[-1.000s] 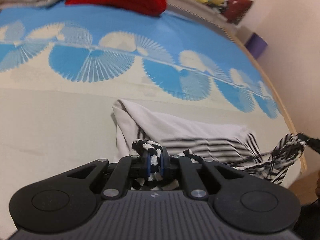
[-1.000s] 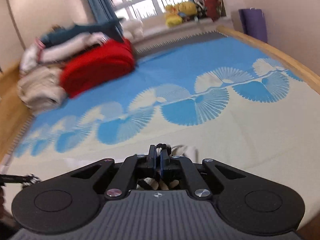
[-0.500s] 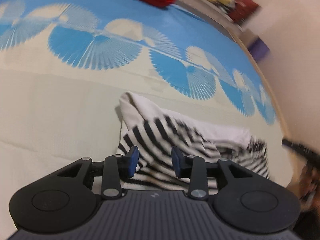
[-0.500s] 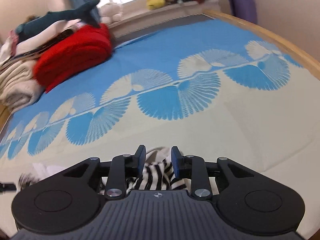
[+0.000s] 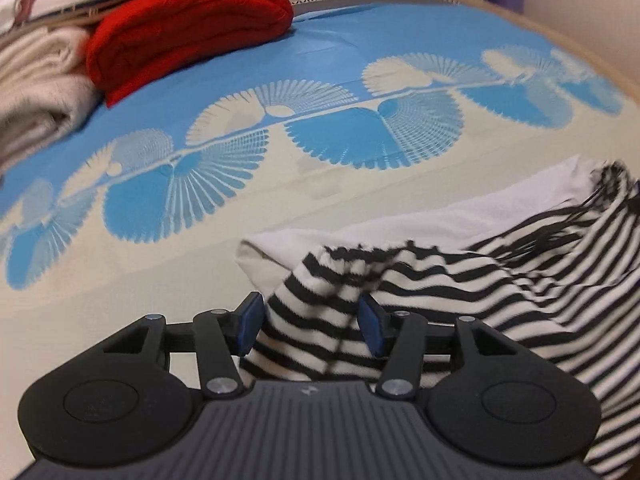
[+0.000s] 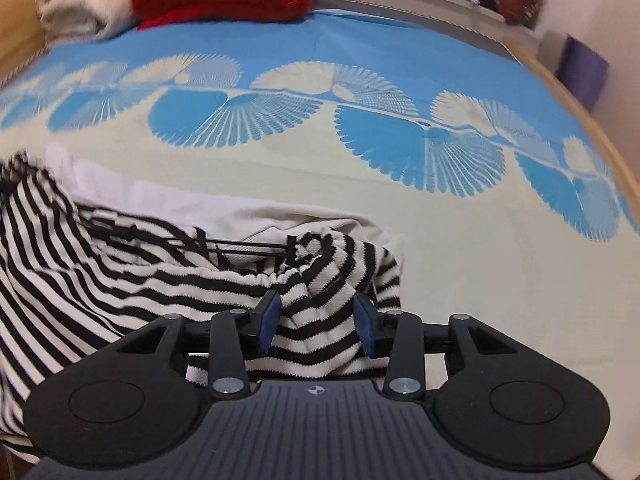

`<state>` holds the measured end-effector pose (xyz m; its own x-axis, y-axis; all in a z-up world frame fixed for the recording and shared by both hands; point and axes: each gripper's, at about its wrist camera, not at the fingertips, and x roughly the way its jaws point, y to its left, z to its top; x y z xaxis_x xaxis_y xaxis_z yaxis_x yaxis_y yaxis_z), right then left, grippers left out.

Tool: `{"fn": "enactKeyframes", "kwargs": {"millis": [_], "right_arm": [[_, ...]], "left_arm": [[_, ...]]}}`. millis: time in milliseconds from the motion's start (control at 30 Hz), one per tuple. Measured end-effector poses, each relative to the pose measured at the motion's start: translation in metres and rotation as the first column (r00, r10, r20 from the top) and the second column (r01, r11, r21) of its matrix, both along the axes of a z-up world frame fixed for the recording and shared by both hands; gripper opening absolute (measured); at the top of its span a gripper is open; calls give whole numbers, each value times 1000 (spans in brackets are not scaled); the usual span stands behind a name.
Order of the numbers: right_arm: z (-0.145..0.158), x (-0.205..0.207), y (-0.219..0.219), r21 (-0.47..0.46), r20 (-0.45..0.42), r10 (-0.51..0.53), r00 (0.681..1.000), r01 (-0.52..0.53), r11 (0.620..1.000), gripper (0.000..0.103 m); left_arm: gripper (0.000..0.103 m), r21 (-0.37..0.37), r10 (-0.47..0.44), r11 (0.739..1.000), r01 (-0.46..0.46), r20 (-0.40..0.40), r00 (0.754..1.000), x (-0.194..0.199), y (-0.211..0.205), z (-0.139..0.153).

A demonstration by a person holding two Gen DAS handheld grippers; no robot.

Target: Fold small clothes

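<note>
Both grippers had just been opening: left gripper (image 5: 311, 326) and right gripper (image 6: 318, 322) sat half-open, striped garment (image 5: 460, 280) (image 6: 120, 280) loose between their jaws at bottom center. No readable writing.

Striped garment (image 5: 460, 280) down on the bedspread (image 5: 160, 280)!
Black-and-white stripes, white inside showing along the far edge, loosely doubled over and rumpled, lying on the cream part below the blue fans.
</note>
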<state>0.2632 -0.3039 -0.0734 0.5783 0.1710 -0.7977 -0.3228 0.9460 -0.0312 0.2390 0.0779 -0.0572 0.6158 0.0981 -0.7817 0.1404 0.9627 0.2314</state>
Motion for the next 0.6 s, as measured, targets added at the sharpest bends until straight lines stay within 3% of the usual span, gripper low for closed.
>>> {"fn": "enactKeyframes", "kwargs": {"millis": [33,67,100,133,167,233,300,333,367,500,600], "right_arm": [[-2,1,3,-12,4,17,1000,-17,1000,31],[-5,2,6,-22,7,33,999,-33,999,14],[-7,2,8,-35,15,45,999,-45,998,5],[-8,3,10,-46,28,48,998,-46,998,5],[-4,4,11,-42,43,42,998,-41,998,4],[20,10,-1,86,136,-49,990,37,996,3],[40,16,-19,249,206,-185,961,131,960,3],[45,20,-24,288,226,-235,945,166,943,3],[46,25,-23,297,240,-253,937,178,938,3],[34,48,5,200,246,-235,940,188,962,3],[22,68,14,170,193,-275,942,244,955,2]], "left_arm": [[56,14,-14,1000,14,-1,1000,3,-3,-2],[48,18,-26,1000,26,-7,1000,7,-4,-4],[38,20,-35,999,35,-21,999,10,-4,-7],[11,20,-45,999,46,-45,998,14,-2,-10],[4,21,-48,999,49,-54,997,16,0,-10],[4,-3,-4,1000,4,4,1000,20,15,0],[4,-117,120,987,-108,100,988,24,41,19],[4,-182,173,972,-147,137,975,26,52,25],[4,-203,193,966,-160,156,969,29,56,28],[4,-67,165,985,-161,71,984,50,44,5],[4,-119,202,975,-187,131,971,55,48,12]]}}
